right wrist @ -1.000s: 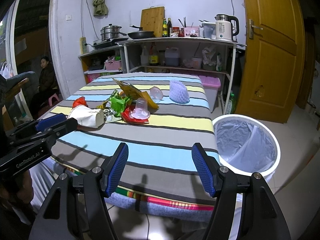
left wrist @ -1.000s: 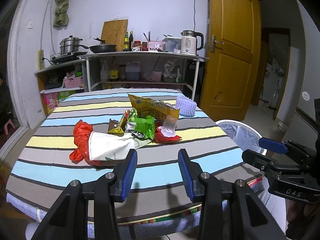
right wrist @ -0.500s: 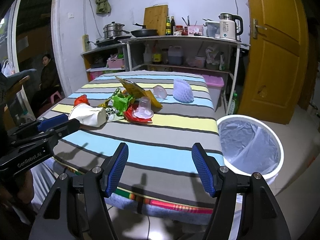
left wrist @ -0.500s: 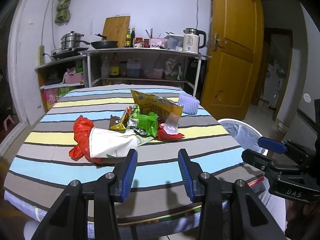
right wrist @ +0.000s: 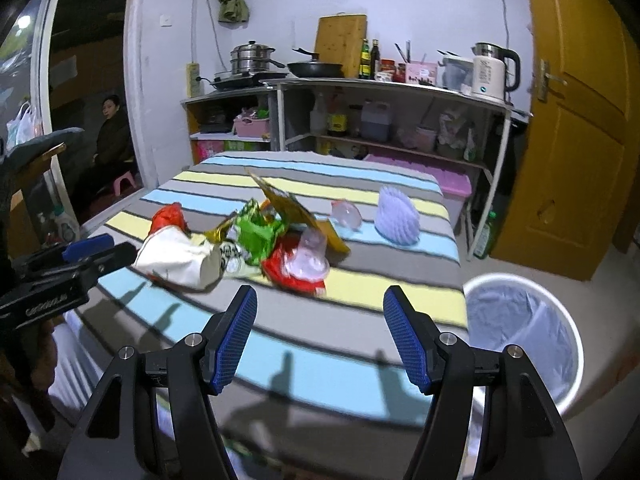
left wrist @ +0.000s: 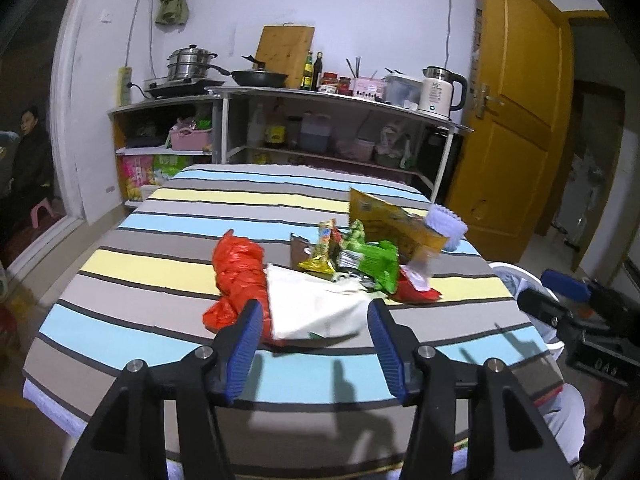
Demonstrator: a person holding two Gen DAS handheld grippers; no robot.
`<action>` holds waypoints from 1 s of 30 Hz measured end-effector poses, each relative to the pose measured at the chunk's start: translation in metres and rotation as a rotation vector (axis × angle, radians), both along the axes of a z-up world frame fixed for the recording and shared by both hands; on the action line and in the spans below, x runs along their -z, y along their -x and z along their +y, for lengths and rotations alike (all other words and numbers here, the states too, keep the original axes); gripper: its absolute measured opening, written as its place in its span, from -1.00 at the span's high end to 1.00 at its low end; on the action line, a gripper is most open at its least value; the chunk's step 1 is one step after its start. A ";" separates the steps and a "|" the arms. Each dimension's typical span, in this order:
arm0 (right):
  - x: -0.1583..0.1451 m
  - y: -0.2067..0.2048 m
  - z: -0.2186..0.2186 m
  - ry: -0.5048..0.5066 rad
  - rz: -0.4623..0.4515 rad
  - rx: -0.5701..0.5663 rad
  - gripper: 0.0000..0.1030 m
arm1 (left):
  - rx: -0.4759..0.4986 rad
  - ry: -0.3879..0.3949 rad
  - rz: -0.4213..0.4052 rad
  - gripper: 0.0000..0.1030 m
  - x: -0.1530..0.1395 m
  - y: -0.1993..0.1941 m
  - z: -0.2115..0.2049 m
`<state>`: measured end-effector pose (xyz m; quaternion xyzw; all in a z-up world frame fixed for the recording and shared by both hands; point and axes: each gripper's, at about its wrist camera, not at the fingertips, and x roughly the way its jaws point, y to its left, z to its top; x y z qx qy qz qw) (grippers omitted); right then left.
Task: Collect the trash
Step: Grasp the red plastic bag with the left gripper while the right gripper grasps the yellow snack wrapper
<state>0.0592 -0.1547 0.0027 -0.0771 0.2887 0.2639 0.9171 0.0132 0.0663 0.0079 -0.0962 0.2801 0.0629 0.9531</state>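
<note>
A desk (left wrist: 132, 264) covered by a striped cloth was seen to fill the middle of both views, its near edge lying just beyond the grippers and its left half left bare. Open floor was shown to the right of the desk, where a white bin (right wrist: 524, 344) lined with a pale bag stood close against the desk's right edge. Behind the far edge a shelf unit (left wrist: 340, 96) with pots and a kettle was set against the wall, and a yellow door (left wrist: 520, 120) was found at the far right. The trash was heaped on the right-centre of the desk: a red plastic bag (left wrist: 236, 276) and a white bag (left wrist: 312, 308) nearest, with a green wrapper (left wrist: 372, 260), a yellow packet (left wrist: 392, 220), a clear cup (right wrist: 308, 260) on a red wrapper, and a pale foam sleeve (right wrist: 396, 216) lying farther off to the right. The left gripper (left wrist: 316, 340) was held with its jaws spread, having just been opening further, and nothing was pressed between them; the white bag was seen just beyond the fingertips, framed in the gap. The right gripper (right wrist: 320, 336) was likewise held wide apart and empty, short of the clear cup and the red wrapper, with a stretch of bare cloth between.
</note>
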 end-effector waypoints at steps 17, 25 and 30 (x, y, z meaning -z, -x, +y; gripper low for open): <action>0.010 -0.086 0.067 0.103 0.002 -0.087 -0.28 | -0.081 0.029 0.036 -0.04 0.019 -0.037 0.062; 0.015 -0.108 0.087 0.131 0.039 -0.099 0.12 | -0.131 0.091 0.095 -0.04 0.030 -0.072 0.092; 0.017 -0.115 0.092 0.149 0.048 -0.104 0.63 | -0.118 0.131 0.131 -0.04 0.041 -0.091 0.097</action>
